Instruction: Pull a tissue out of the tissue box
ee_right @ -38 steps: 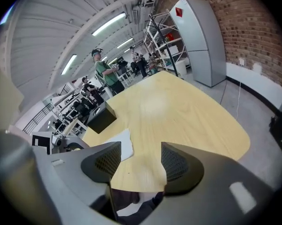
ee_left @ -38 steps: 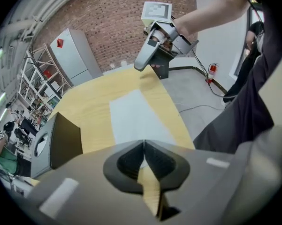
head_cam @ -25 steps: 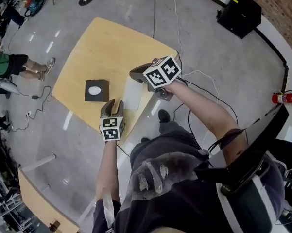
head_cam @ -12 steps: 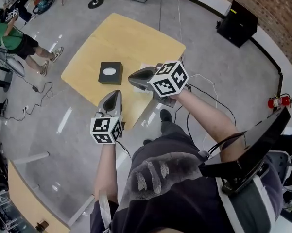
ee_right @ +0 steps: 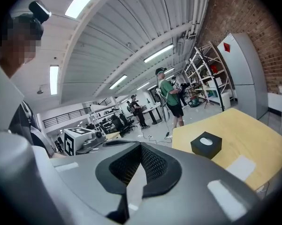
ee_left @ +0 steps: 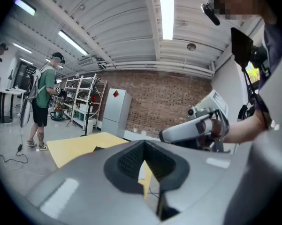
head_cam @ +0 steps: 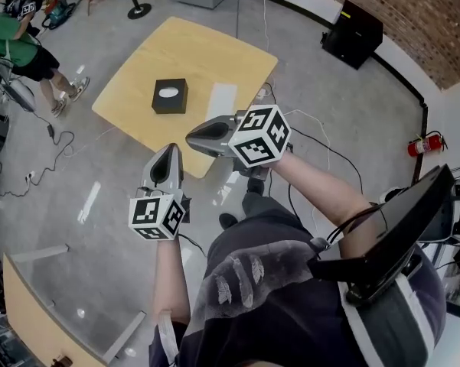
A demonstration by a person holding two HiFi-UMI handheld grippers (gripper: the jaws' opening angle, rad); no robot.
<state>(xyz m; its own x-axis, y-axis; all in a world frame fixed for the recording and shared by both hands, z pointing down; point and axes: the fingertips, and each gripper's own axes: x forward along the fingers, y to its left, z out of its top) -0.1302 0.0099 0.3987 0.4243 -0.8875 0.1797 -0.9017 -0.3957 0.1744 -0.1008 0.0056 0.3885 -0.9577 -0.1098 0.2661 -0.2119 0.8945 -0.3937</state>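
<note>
The black tissue box (head_cam: 170,95) sits on the yellow table (head_cam: 191,52), white oval opening facing up; a white tissue (head_cam: 220,100) lies flat beside it, long axis towards the near edge. The left gripper (head_cam: 171,150) and right gripper (head_cam: 193,138) hang clear of the table, jaws closed on nothing (any print on the box is too small to read).

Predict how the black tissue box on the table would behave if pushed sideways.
The black tissue box looks squat and flat-based, so it would probably slide rather than tip. The table looks smooth, so little should hold it. Being small, likely cardboard, it is probably light.
</note>
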